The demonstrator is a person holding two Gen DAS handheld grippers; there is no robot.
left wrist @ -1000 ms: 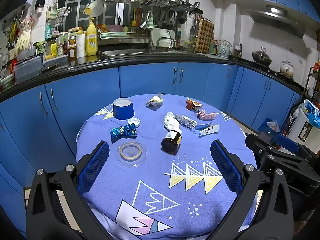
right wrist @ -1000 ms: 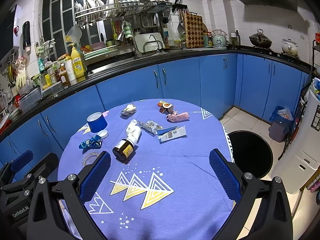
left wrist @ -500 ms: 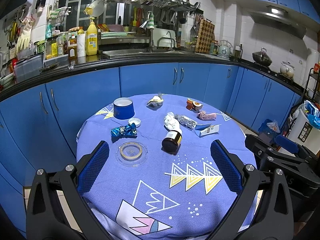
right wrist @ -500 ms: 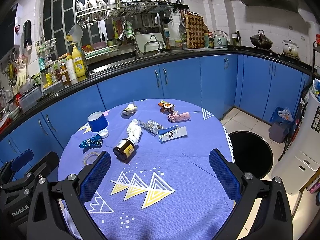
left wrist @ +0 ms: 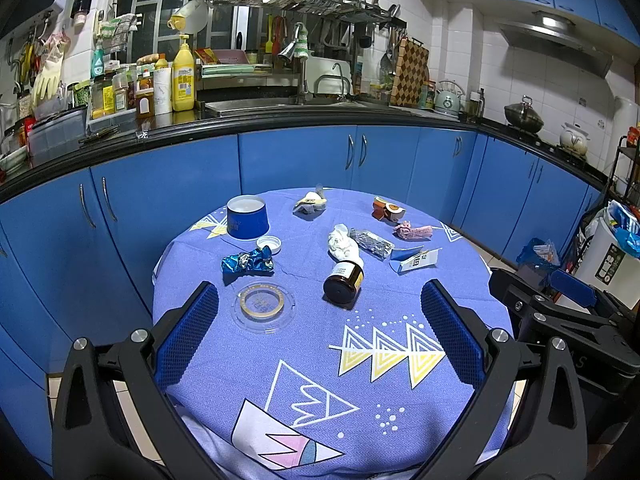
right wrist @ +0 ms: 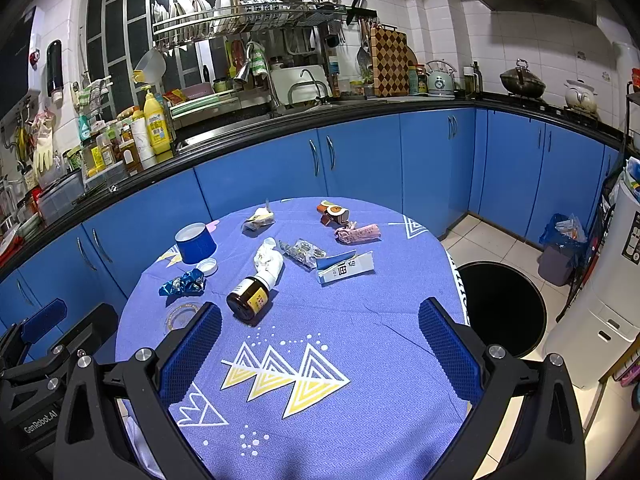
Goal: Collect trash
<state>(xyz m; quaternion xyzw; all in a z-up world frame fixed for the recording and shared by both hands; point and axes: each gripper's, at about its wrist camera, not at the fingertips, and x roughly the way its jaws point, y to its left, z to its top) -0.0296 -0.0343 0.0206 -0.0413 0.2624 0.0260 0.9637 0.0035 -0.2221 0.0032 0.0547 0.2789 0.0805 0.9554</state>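
Trash lies on a round table with a blue cloth: a brown bottle on its side, a crumpled white tissue, a blue foil wrapper, a clear round lid, a blue cup, a white cap, a blister pack, a blue-white carton, a pink wrapper. My left gripper is open and empty over the near edge. My right gripper is open and empty; the bottle lies ahead of its left finger.
A black round bin stands on the floor right of the table. Blue cabinets and a cluttered counter curve behind. A white appliance and a bagged small bin stand at the right.
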